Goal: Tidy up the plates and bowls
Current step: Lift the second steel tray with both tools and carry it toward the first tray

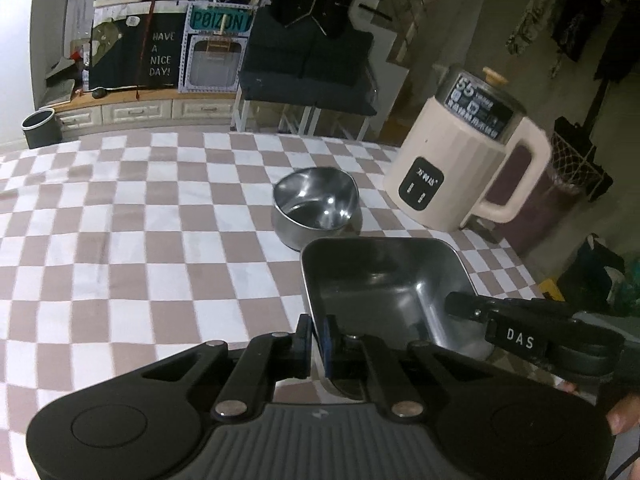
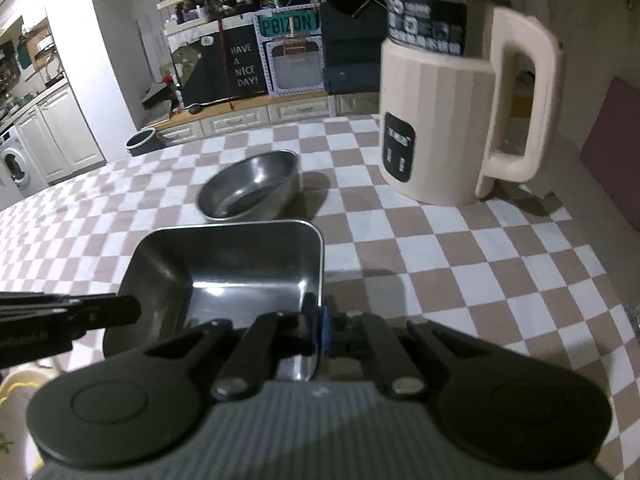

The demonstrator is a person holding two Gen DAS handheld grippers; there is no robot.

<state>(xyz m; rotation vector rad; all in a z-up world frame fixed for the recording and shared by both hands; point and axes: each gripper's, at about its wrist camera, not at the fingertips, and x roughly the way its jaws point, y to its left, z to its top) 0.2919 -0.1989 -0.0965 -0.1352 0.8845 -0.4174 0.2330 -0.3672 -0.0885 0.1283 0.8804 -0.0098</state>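
Left wrist view is showing the left tool (image 1: 316, 340) clenching the near-left wall of a square stainless-steel dish (image 1: 384, 280), its pads pressing on either side of the rim. The right tool (image 1: 460, 304) is reaching in from the right and gripping the opposite wall, so the dish is sitting between both tools above the brown-and-white checkered worktop (image 1: 140, 240). Just beyond the dish, a round stainless-steel bowl (image 1: 316, 208) is standing upright on the cloth. To the far right, a cream electric jug with a dark lid and side handle (image 1: 460, 168) is standing near the worktop's edge. Right wrist view is showing the same grip from the other side.
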